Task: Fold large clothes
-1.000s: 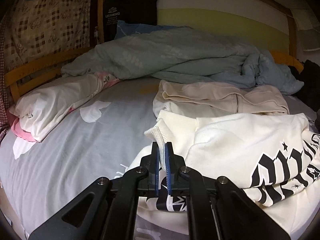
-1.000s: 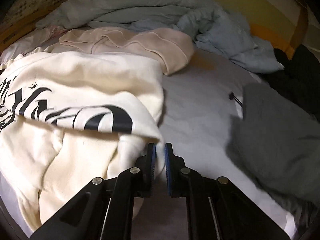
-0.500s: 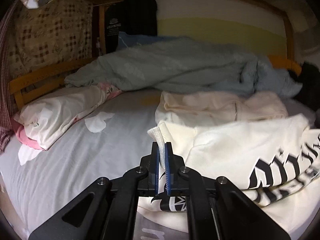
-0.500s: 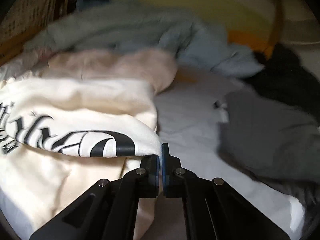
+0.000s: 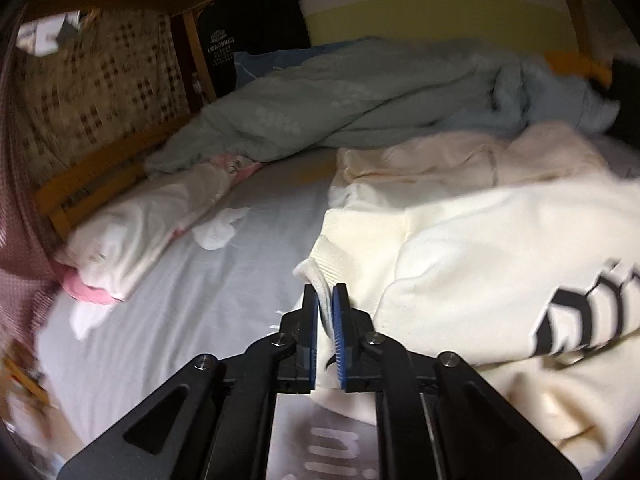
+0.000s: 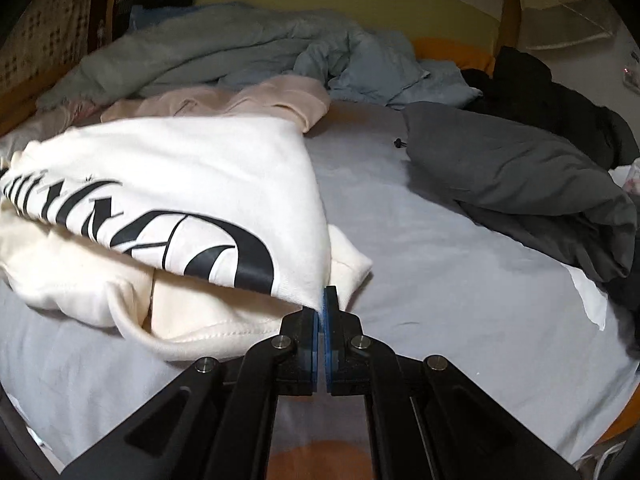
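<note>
A cream sweatshirt (image 5: 480, 248) with black gothic lettering lies on the grey bed sheet (image 5: 208, 280). My left gripper (image 5: 325, 300) is shut on its ribbed edge at the garment's left corner. In the right wrist view the same sweatshirt (image 6: 180, 184) is lifted and partly folded over itself. My right gripper (image 6: 323, 300) is shut on its right corner, with the fabric pinched thin between the blue pads.
A pale pink garment (image 5: 460, 160) lies just behind the sweatshirt. A rumpled grey-blue duvet (image 5: 360, 100) fills the back. A pillow (image 5: 132, 232) lies at the left by the wooden rail. A dark grey garment (image 6: 520, 184) and black clothes (image 6: 552, 100) lie at the right.
Both grippers have lifted and drawn the sweatshirt's held edge up and back. The right gripper has closed tight on the corner. The top layer now hangs over the lower part.
</note>
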`<state>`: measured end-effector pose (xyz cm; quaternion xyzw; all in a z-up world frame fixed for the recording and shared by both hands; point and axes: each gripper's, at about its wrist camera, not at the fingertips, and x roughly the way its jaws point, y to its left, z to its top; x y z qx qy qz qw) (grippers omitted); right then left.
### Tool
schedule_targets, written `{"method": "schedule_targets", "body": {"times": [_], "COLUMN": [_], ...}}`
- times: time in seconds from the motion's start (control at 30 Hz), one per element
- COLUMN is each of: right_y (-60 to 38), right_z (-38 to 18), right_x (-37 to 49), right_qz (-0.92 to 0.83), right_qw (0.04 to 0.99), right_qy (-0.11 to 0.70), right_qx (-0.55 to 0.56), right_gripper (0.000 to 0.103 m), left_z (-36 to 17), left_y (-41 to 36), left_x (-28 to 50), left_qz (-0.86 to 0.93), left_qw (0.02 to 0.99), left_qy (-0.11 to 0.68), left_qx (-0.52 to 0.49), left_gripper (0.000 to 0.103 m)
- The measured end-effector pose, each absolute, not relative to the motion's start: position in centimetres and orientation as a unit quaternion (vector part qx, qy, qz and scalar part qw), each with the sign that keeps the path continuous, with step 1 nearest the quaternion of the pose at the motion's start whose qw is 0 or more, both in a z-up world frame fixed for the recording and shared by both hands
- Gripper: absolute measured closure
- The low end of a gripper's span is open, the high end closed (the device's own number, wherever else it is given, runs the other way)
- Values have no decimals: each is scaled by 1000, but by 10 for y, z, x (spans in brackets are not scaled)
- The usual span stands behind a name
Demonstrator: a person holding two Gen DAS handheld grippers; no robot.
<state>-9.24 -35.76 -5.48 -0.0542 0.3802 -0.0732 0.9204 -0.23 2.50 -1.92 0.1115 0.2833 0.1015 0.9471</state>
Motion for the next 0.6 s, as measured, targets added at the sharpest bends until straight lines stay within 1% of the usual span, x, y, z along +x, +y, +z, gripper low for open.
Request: {"method": "schedule_targets", "body": {"times": [0.03,0.07,0.13,0.17,0.2,0.23,0.27,0.3,0.37,0.43,0.53,0.6], "right_y": [-359,-357,-353,-353,-356,-359,-364,-369,-378,-385,-394,-389], "right_z": [-57,-61,-64,-62,-58,-56,-50,-45,-33,-21,3,18], "right_x": [-93,-92,-93,-97,-101,-102,-107,-112,-124,-132,-138,-126], "right_qz": [-71,-60,-59,-57,-49,-44,-45,-50,-64,-65,-49,-31], "right_qw": [919,913,911,912,913,914,917,921,931,937,946,948], "right_qy": [384,397,395,394,395,396,392,383,359,343,319,313], "right_qx": [-57,-70,-98,-100,-86,-75,-55,-41,-22,-4,36,41], "right_gripper": [101,101,100,100,98,93,91,88,88,85,84,84], "left_z": [-23,-27,-28,-25,-20,-14,-6,3,19,32,40,42], "left_y": [25,27,32,35,38,40,44,48,52,49,34,23], "left_x": [0,1,0,-2,-6,-11,-18,-26,-41,-51,-46,-28], "left_qz": [111,118,109,108,114,122,126,122,93,65,40,21], "left_qw": [944,942,942,945,948,951,957,964,977,984,986,981], "left_qy": [289,296,300,295,286,273,254,232,193,163,161,188], "left_qx": [115,111,99,92,85,78,63,44,10,2,29,48], "left_gripper": [88,86,85,76,65,38,21,21,21,21,21,22]}}
